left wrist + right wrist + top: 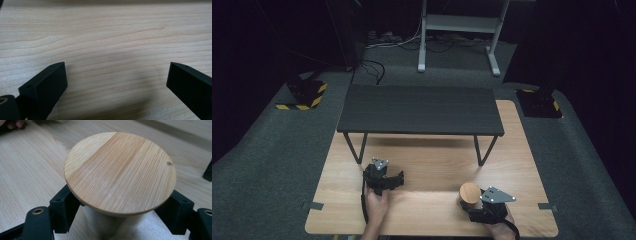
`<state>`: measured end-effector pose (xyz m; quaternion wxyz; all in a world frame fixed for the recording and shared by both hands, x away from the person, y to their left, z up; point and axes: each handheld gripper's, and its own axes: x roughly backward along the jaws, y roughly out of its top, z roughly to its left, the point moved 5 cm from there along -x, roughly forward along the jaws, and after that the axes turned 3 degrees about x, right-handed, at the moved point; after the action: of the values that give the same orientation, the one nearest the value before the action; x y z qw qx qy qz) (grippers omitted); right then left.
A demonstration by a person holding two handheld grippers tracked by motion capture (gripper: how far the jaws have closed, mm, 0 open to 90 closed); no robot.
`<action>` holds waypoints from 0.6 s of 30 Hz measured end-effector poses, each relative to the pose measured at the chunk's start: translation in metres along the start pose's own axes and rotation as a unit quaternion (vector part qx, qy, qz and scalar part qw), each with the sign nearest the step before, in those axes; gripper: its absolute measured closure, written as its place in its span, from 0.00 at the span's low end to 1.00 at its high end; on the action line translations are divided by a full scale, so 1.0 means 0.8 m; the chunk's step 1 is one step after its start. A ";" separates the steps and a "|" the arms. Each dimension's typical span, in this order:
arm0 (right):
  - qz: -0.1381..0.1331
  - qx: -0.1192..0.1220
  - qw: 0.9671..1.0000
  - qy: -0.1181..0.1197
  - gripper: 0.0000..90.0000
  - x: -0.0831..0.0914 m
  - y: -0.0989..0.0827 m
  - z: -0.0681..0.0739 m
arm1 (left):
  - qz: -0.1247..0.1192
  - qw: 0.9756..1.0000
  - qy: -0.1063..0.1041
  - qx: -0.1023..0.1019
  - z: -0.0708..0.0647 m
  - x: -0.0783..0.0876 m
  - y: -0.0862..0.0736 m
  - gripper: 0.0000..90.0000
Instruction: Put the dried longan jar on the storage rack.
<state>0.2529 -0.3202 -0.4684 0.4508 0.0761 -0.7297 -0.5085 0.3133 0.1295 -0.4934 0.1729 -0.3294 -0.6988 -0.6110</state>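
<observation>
A small round jar with a flat bamboo lid (470,192) (120,171) stands upright near the front right of the wooden table. My right gripper (473,204) (119,220) comes at it from the person's side, and both black fingers (62,207) press against the pale body just under the lid, so it is shut on the jar. My left gripper (388,179) (117,72) rests low over the front left of the table, held by a hand. Its jaws stand wide apart with just bare wood between them.
A low dark bench (419,109) on thin black legs stands across the far half of the wooden table (432,167). Beyond it are a white metal frame (459,24), floor cables, and yellow-and-black striped bases (304,95) at both sides.
</observation>
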 end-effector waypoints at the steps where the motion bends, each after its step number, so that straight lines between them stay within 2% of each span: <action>1: -0.001 0.000 1.000 0.000 0.27 0.000 0.000 0.000 | 0.000 1.000 0.000 0.001 0.000 0.000 0.000 0.04; 18: -0.004 0.002 1.000 0.002 0.28 0.001 0.000 0.001 | 0.000 1.000 -0.001 0.002 0.001 0.000 0.000 0.04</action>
<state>0.2516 -0.3199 -0.4681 0.4497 0.0810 -0.7297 -0.5087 0.3132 0.1304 -0.4932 0.1729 -0.3299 -0.7000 -0.6094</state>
